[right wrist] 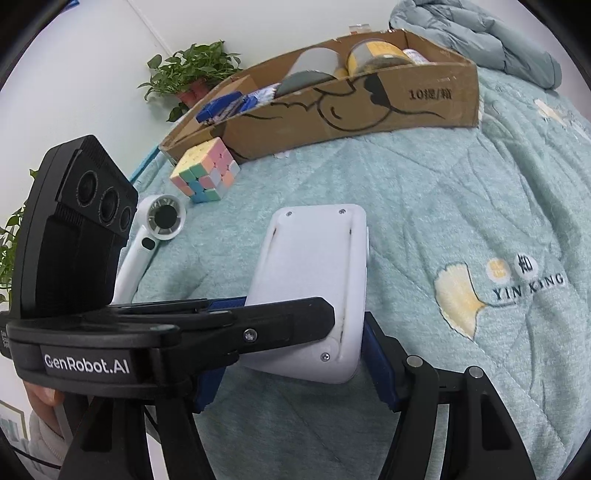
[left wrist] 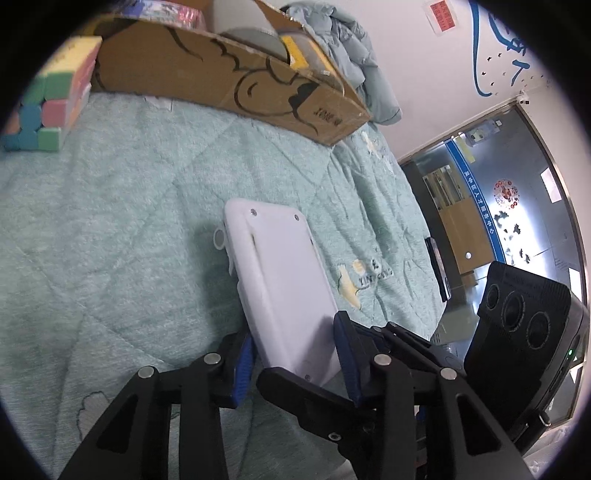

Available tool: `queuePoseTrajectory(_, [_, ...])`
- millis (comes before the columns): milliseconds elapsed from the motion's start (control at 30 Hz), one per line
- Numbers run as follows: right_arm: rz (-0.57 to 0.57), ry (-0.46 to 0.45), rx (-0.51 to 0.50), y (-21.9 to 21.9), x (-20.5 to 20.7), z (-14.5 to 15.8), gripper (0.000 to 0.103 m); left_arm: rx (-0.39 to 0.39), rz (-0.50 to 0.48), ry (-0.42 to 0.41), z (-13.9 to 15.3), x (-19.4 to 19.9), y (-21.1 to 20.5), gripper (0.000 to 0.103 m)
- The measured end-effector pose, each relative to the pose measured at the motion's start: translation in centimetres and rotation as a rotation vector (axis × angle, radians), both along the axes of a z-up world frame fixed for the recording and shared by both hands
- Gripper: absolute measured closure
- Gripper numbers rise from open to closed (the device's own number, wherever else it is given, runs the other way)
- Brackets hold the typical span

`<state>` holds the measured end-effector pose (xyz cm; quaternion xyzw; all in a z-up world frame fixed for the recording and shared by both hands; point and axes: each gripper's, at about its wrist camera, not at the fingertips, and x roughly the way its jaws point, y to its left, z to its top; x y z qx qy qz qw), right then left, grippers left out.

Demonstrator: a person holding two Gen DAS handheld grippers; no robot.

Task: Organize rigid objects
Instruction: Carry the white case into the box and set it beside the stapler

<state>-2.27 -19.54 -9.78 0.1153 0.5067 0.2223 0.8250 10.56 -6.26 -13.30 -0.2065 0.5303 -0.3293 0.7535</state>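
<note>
A white flat plastic device [left wrist: 280, 280] with screws at its corners is held tilted above the green quilt; it also shows in the right wrist view [right wrist: 314, 273]. My left gripper [left wrist: 295, 358] has its blue pads on both sides of the device's near end. My right gripper [right wrist: 295, 365] also has its blue pads on the device's near end, crossing the left gripper. A pastel puzzle cube [right wrist: 205, 173] and a white handheld fan [right wrist: 155, 229] lie on the quilt to the left. An open cardboard box [right wrist: 332, 110] holding several items stands at the back.
A blue-grey jacket [right wrist: 487, 33] lies behind the box. A potted plant [right wrist: 192, 70] stands at the wall. The quilt [left wrist: 92, 221] covers the whole surface. A black phone [left wrist: 437, 266] lies at the quilt's right edge, near a glass door [left wrist: 517, 206].
</note>
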Motion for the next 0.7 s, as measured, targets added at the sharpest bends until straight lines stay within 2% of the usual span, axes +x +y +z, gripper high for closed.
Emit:
queuePoseTrajectory(400, [0.074, -0.233, -0.019, 4.0, 2.9, 6.3, 0.039, 0.016, 0.087, -0.218, 6.5, 2.4, 4.0, 0.065])
queuePoseTrajectory(700, [0.115, -0.328, 0.0, 7.4, 8.0, 10.3, 0.039, 0.037, 0.114, -0.289, 9.9, 6.5, 6.0, 0.065])
